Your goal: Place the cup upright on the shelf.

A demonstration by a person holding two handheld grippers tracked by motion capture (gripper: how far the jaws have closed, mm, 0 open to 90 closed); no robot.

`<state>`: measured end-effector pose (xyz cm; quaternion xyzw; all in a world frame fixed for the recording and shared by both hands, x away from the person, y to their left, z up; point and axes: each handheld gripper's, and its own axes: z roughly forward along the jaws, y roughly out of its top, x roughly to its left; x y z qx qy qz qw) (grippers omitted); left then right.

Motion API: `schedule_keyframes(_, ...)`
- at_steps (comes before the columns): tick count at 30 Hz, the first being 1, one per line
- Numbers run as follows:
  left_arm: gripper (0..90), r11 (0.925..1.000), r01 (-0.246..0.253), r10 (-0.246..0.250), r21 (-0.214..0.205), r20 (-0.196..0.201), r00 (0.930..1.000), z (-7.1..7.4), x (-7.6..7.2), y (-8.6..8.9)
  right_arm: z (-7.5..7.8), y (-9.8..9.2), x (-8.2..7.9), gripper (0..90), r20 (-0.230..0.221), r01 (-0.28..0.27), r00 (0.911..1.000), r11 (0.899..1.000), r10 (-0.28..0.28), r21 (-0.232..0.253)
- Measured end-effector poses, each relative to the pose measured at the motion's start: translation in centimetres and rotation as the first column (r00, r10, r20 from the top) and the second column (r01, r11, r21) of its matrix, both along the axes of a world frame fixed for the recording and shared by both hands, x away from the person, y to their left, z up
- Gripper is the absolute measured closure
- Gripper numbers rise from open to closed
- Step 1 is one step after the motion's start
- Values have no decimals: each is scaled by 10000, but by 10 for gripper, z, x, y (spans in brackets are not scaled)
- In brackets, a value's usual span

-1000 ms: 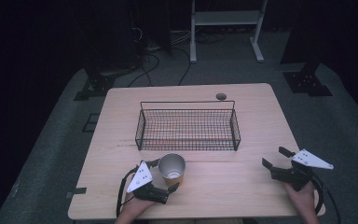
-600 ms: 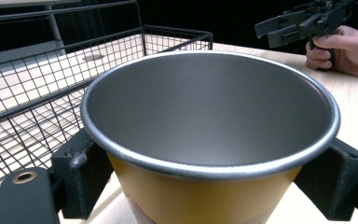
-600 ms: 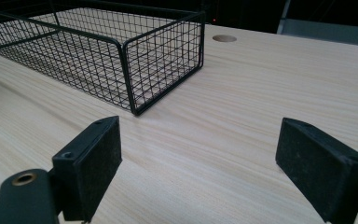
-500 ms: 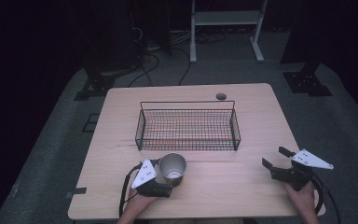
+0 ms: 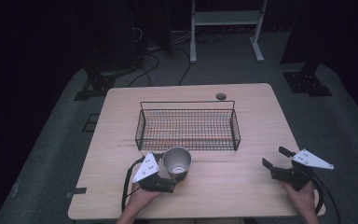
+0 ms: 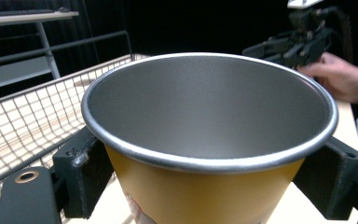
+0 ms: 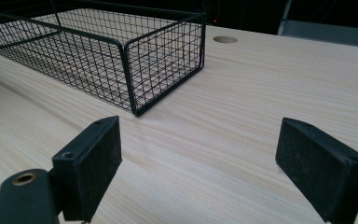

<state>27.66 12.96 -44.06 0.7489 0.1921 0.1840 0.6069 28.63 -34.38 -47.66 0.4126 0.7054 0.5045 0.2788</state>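
Metal-lined cup (image 5: 177,160), yellow outside, upright near tabletop (image 5: 242,186) front edge, clamped by left gripper (image 5: 170,179). Seems just short of wire basket (image 5: 189,128). Right gripper (image 5: 275,158) spread wide, empty, near front-right corner.

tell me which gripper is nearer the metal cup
Left. The left gripper has its jaws on either side of the metal cup, gripping it; the right gripper rests open far across the table.

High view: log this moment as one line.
left claw: shut on yellow metal-lined cup | right claw: open, empty | black wire basket: empty, mid light wooden table
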Motion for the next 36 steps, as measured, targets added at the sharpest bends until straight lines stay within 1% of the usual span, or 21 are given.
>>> schedule_keyframes(2,143,10000,10,-9,-41,73,10000,4,2,-2,0,0,0,133,-20,13,10000,10000,-13,7)
schedule_keyframes(4,143,10000,33,-34,11,142,9999,7,4,-4,0,0,0,132,-29,20,10000,10000,-20,28)
schedule_keyframes(8,143,9998,118,-115,-162,169,9998,15,11,-9,0,0,0,133,-8,5,10000,10000,-5,-10)
schedule_keyframes(13,144,9997,230,-228,-91,243,9994,29,27,-19,0,0,0,132,-12,2,10000,10000,-2,30)
schedule_keyframes(18,144,9990,385,-377,-220,356,9987,46,44,-28,0,0,0,133,-23,-2,10000,10000,2,40)
schedule_keyframes(21,144,9988,455,-445,-177,508,9977,57,53,-32,0,0,0,133,-12,-23,10000,10000,23,54)
schedule_keyframes(22,144,9983,552,-540,-209,567,9969,61,58,-33,0,0,0,133,-8,-30,10000,10000,30,41)
schedule_keyframes(23,144,9972,668,-649,-350,516,9966,64,63,-34,0,0,0,133,2,-32,10000,10000,32,24)
schedule_keyframes(25,144,9965,716,-698,-442,417,9967,68,71,-34,0,0,0,133,-9,-13,10000,10000,13,50)
schedule_keyframes(29,144,9968,708,-696,-359,332,9970,75,88,-37,0,-1,0,133,-12,-18,10000,9999,18,108)
schedule_keyframes(32,144,9972,651,-643,-370,236,9977,77,97,-38,0,-1,0,132,4,-24,10000,9999,24,111)
schedule_keyframes(33,144,9972,651,-643,-370,236,9977,77,97,-38,0,-1,0,132,-6,-11,10000,9999,11,118)
schedule_keyframes(34,143,9975,591,-583,-398,208,9981,77,104,-38,0,-1,0,132,-18,1,10000,9999,-1,137)
schedule_keyframes(35,143,9975,591,-583,-398,208,9981,77,104,-38,0,-1,0,132,-18,1,10000,9999,-1,137)
schedule_keyframes(36,144,9978,595,-590,-292,188,9981,77,108,-39,0,-1,0,132,-18,-7,10000,9999,7,146)
